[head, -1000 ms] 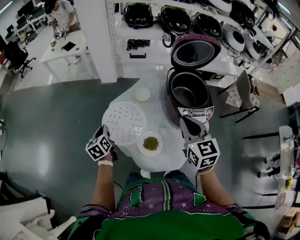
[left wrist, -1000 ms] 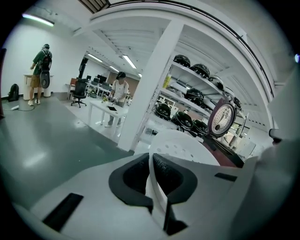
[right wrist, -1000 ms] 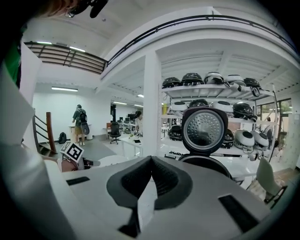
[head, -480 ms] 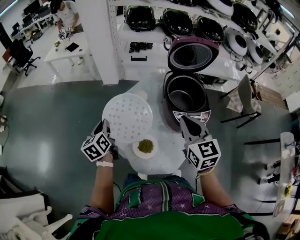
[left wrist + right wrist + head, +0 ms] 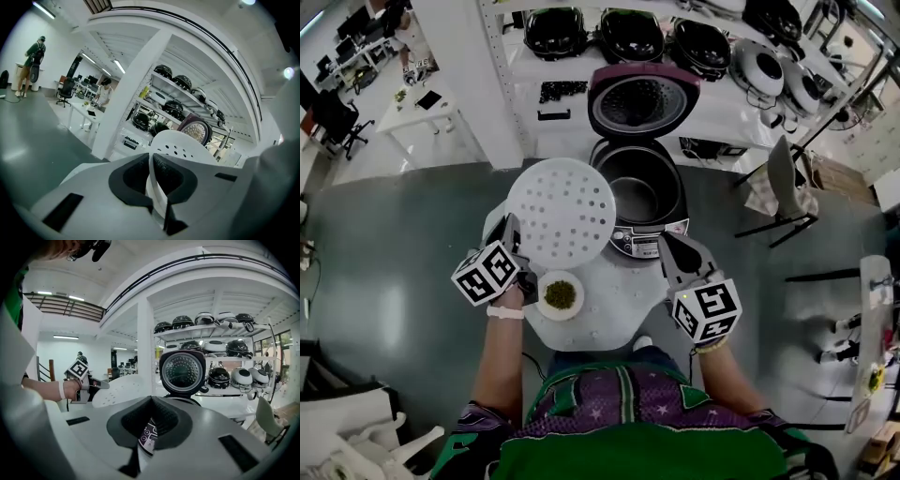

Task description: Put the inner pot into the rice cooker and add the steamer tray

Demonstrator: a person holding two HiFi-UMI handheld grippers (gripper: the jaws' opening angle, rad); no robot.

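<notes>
Pot point(image 5: 639, 192) looks seated in cooker point(image 5: 649, 240); tray point(image 5: 562, 211) clamped by left gripper point(image 5: 514, 238), not yet placed; right gripper point(image 5: 673, 246) closed, empty.

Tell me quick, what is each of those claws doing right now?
Left gripper: closed, holding the steamer tray by its rim.
Right gripper: closed, holding nothing.
</notes>
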